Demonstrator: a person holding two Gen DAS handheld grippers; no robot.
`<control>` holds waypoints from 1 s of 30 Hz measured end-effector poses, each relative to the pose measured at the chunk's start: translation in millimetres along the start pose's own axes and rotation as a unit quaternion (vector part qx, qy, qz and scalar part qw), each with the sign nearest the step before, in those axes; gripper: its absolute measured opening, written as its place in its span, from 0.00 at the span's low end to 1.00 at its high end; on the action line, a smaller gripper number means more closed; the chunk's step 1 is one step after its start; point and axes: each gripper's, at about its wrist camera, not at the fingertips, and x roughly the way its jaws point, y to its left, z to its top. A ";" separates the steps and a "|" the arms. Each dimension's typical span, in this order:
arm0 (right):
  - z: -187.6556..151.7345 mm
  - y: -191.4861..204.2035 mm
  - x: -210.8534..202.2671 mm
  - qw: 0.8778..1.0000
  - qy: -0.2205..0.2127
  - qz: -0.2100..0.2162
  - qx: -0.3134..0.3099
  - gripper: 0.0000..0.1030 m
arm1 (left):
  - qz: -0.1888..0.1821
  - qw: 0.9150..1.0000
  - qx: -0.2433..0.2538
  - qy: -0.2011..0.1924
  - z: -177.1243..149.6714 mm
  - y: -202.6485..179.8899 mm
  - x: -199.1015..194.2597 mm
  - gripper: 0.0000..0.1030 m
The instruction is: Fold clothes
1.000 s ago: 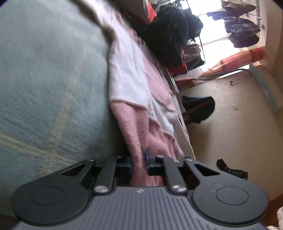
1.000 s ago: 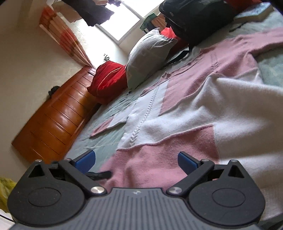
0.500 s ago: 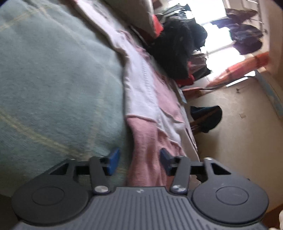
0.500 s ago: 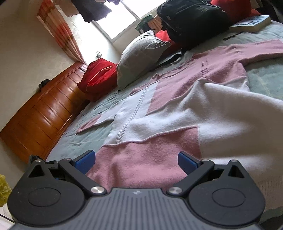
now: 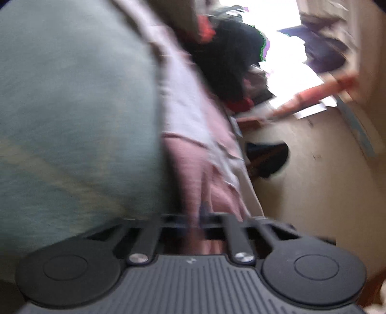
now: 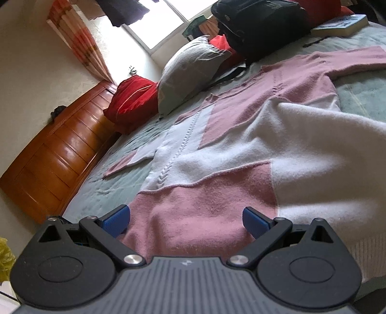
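Observation:
A pink and white patchwork sweater point(image 6: 241, 154) lies spread flat on the green bedspread point(image 6: 113, 190), sleeves out to both sides. My right gripper point(image 6: 185, 219) stands open at the hem, its blue pads on either side of the pink bottom panel, fabric between them. The left wrist view is blurred by motion. There my left gripper point(image 5: 201, 212) looks shut, pinching the pink edge of the sweater point(image 5: 190, 159) where it meets the bedspread point(image 5: 72, 116).
A grey pillow point(image 6: 190, 70), a red cushion point(image 6: 130, 101), a black backpack point(image 6: 260, 24) and a book point(image 6: 342, 23) sit at the far end of the bed. A wooden bed frame point(image 6: 55, 157) runs along the left. Bare floor point(image 5: 313, 193) lies beside the bed.
My left gripper opened half a second ago and has now shut on the sweater's pink edge while moving. My right gripper stayed open and shifted slightly closer over the hem.

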 end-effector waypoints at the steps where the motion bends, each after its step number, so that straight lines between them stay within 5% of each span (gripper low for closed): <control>1: 0.2 -0.3 -0.2 1.000 0.000 -0.001 0.000 0.99 | 0.003 1.000 -0.010 -0.004 0.5 2.5 -2.1 0.05; 6: 4.0 1.1 -6.4 1.000 -0.004 -0.014 -0.014 0.99 | 0.025 0.997 0.074 -0.018 8.5 -37.8 -21.7 0.04; 11: 5.7 2.9 -14.3 0.998 0.016 -0.034 -0.044 0.99 | 0.131 0.989 0.073 0.020 14.5 -35.1 -31.1 0.07; 13: 3.5 5.7 -17.7 0.996 0.036 -0.049 -0.071 0.99 | 0.145 0.985 0.086 0.019 13.6 -43.3 -39.1 0.14; 15: -0.8 8.0 -20.8 0.992 0.058 -0.058 -0.091 0.99 | 0.177 0.975 0.134 0.014 10.6 -63.9 -44.9 0.27; 18: -8.9 11.3 -16.9 0.989 0.083 -0.056 -0.109 0.99 | 0.214 0.946 0.238 0.046 -5.4 -96.7 -43.0 0.45; 20: -14.3 13.5 -14.3 0.986 0.100 -0.055 -0.121 0.99 | 0.200 0.939 0.263 0.099 -20.5 -111.1 -27.0 0.47; 23: -22.3 16.9 -10.5 0.981 0.124 -0.052 -0.140 0.99 | 0.123 0.942 0.245 0.192 -49.6 -118.7 9.7 0.53; 26: -30.4 20.2 -6.6 0.975 0.149 -0.050 -0.158 0.98 | 0.096 0.940 0.223 0.239 -70.2 -114.5 46.3 0.53; 30: -37.0 22.4 -8.5 0.969 0.167 -0.048 -0.177 0.98 | 0.132 0.923 0.269 0.240 -84.3 -123.2 66.1 0.53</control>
